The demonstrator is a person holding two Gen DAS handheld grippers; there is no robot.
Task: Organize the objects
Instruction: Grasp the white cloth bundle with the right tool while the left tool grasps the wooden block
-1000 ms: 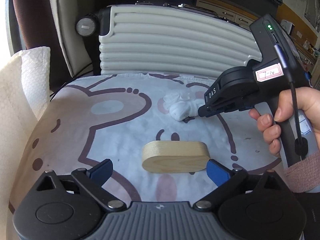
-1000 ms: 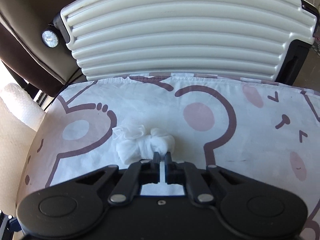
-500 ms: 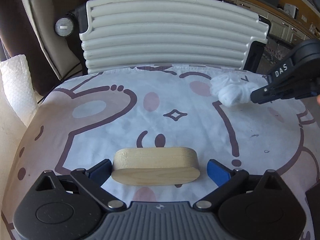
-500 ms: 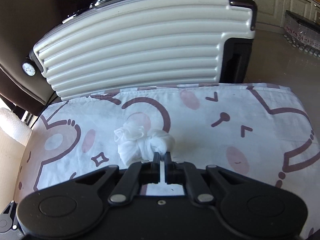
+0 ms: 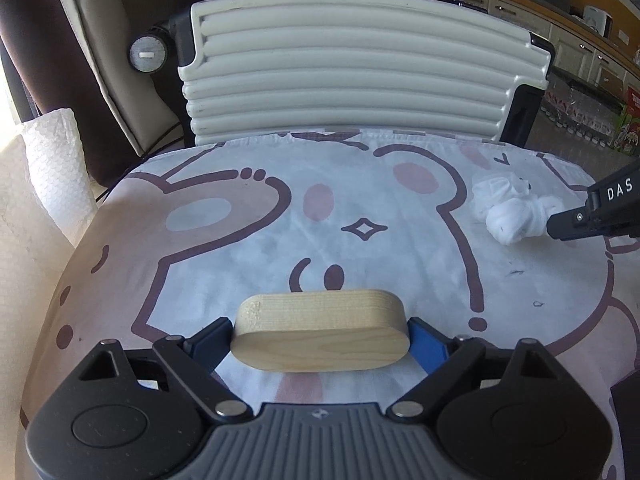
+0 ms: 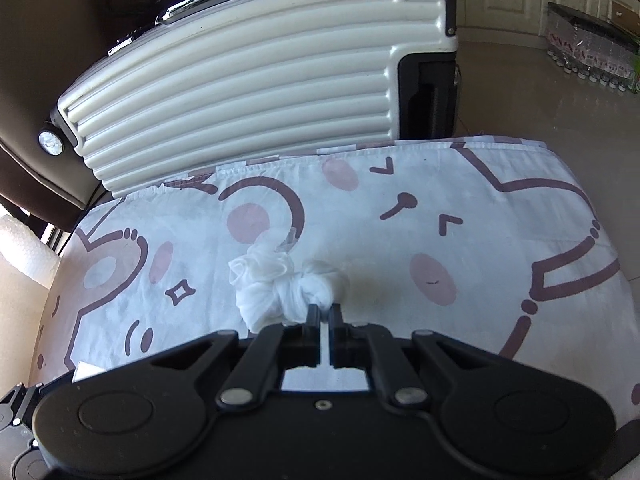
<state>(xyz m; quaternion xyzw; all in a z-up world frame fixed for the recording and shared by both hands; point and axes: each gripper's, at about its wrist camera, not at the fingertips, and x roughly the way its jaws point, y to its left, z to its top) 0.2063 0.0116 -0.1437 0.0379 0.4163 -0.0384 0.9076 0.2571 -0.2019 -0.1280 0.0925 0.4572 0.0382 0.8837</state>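
An oval wooden block lies on the cartoon-bear cloth close to the camera. My left gripper has its jaws closing around it, and the blue pads touch both ends of the block. A white knotted cloth bundle hangs from my right gripper, which is shut on one end of it. In the left wrist view the same bundle and right gripper sit at the far right, just above the cloth.
A ribbed white suitcase stands along the far edge of the cloth, its wheel at the left. White bubble wrap rises past the left edge. The cloth drops off at the right toward a tiled floor.
The left gripper has moved in over the wooden block and its blue pads have come in against the ends. The right gripper has carried the white bundle to the right.
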